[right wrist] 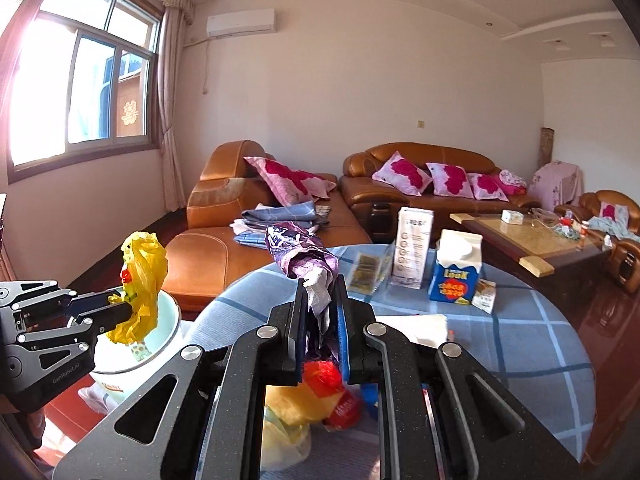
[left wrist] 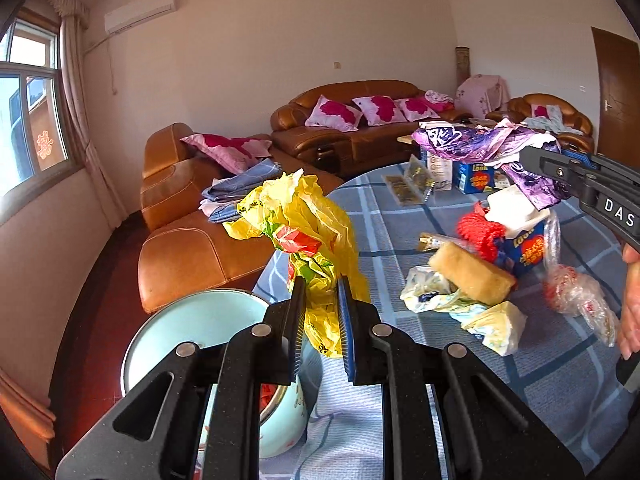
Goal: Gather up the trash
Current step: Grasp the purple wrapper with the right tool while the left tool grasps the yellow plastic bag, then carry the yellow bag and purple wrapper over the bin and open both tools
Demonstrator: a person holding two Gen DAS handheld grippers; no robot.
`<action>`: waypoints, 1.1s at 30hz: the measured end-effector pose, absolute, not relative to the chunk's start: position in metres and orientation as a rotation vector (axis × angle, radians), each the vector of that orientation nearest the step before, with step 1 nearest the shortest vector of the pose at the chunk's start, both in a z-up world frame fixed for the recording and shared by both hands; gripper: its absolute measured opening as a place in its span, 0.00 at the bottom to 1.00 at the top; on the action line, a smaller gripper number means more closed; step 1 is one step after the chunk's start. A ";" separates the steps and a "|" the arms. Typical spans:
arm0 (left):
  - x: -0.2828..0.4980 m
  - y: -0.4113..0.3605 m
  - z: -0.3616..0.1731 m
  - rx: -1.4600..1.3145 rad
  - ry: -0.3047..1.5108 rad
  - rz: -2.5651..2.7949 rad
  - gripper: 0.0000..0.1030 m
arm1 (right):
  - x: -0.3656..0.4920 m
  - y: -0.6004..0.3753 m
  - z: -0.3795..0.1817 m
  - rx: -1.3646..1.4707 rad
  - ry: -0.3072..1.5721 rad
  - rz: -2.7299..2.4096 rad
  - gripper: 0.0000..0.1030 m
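Observation:
My left gripper (left wrist: 321,292) is shut on a crumpled yellow plastic bag (left wrist: 304,220) and holds it above the rim of a pale green bin (left wrist: 176,320) beside the table. The bag (right wrist: 142,280) and the bin (right wrist: 168,320) also show in the right wrist view, with the left gripper (right wrist: 120,306) there. My right gripper (right wrist: 322,292) is shut on a purple wrapper (right wrist: 304,256), held above the table. That wrapper (left wrist: 480,144) hangs from the right gripper (left wrist: 536,164) in the left wrist view.
A round table with a blue checked cloth (left wrist: 400,216) carries a yellow sponge (left wrist: 472,272), red netting (left wrist: 480,232), blue milk cartons (right wrist: 456,272), a white carton (right wrist: 412,248) and loose bags (left wrist: 576,292). Brown leather sofas (left wrist: 192,240) stand behind. A coffee table (right wrist: 532,240) is at the right.

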State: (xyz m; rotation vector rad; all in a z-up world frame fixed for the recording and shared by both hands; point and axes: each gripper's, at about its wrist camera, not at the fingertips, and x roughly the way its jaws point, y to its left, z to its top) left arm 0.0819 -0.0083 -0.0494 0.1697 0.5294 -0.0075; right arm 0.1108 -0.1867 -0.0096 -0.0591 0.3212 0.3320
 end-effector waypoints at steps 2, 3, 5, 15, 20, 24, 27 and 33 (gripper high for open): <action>0.082 0.002 -0.050 0.161 0.531 0.021 0.15 | 0.119 -0.174 -0.011 -0.067 0.319 0.357 0.13; 0.082 0.006 -0.050 0.160 0.531 0.035 0.15 | 0.122 -0.169 -0.011 -0.072 0.317 0.367 0.13; 0.083 0.017 -0.050 0.153 0.535 0.055 0.15 | 0.129 -0.156 -0.013 -0.082 0.315 0.388 0.13; 0.085 0.052 -0.059 0.139 0.561 0.139 0.15 | 0.147 -0.107 -0.024 -0.134 0.330 0.481 0.13; 0.085 0.067 -0.060 0.137 0.570 0.178 0.15 | 0.154 -0.083 -0.029 -0.178 0.338 0.528 0.13; 0.085 0.080 -0.063 0.135 0.579 0.209 0.15 | 0.161 -0.073 -0.038 -0.204 0.345 0.547 0.13; 0.087 0.089 -0.067 0.130 0.594 0.231 0.15 | 0.164 -0.067 -0.042 -0.210 0.355 0.550 0.13; 0.089 0.098 -0.073 0.139 0.619 0.253 0.15 | 0.166 -0.050 -0.047 -0.256 0.354 0.581 0.13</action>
